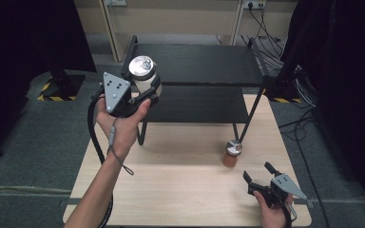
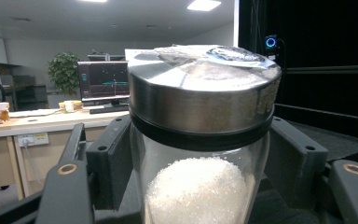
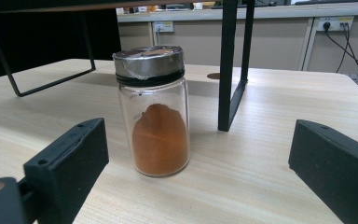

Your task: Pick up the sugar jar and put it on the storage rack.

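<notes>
My left gripper (image 1: 147,90) is shut on a glass jar of white granules (image 1: 142,73) with a silver lid, held upright in the air beside the left end of the black two-tier shelf (image 1: 199,102). In the left gripper view the white-granule jar (image 2: 200,140) sits squeezed between the two black jaws. A second glass jar with orange-brown powder (image 1: 231,153) and a silver lid stands on the table by the shelf's right front leg. My right gripper (image 1: 258,173) rests open near the table's front right, a little short of that jar. In the right gripper view the orange-powder jar (image 3: 157,112) stands upright ahead of the spread jaws, untouched.
The light wooden table (image 1: 180,190) carries the shelf at its far half. The shelf's thin black legs (image 3: 230,65) stand just right of and behind the orange jar. Dark curtains flank both sides; cables run along the floor at right.
</notes>
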`<state>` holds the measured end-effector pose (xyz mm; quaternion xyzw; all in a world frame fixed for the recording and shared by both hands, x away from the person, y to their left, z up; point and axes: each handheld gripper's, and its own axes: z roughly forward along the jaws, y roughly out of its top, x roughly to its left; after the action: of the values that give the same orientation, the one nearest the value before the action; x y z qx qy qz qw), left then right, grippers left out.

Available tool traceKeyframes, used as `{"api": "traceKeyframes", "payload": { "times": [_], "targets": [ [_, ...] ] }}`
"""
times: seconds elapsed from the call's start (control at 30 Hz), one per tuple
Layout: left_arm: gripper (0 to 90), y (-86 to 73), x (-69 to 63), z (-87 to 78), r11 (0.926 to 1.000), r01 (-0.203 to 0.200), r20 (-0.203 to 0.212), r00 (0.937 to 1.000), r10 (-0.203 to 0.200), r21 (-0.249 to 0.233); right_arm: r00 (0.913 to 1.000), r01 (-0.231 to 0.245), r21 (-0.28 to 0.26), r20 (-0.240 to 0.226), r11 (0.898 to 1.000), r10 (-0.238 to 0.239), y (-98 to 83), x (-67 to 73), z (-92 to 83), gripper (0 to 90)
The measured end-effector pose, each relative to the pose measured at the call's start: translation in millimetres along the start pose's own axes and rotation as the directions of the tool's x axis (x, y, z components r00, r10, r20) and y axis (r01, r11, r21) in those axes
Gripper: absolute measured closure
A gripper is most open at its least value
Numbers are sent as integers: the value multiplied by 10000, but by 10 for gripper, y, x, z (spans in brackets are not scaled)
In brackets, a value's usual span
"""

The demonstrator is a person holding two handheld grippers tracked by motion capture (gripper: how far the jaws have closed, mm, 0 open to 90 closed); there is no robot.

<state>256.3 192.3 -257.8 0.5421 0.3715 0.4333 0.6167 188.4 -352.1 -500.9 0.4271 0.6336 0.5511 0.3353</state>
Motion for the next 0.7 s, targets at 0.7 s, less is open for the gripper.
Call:
{"api": "traceKeyframes", "payload": {
  "times": [0.7],
  "targets": [
    [311,218,-44,337,9979,-529,-611,9966,551,372,10000,7,-12,-28,10000,-7,-2,-4,-1,50]
  ]
}}
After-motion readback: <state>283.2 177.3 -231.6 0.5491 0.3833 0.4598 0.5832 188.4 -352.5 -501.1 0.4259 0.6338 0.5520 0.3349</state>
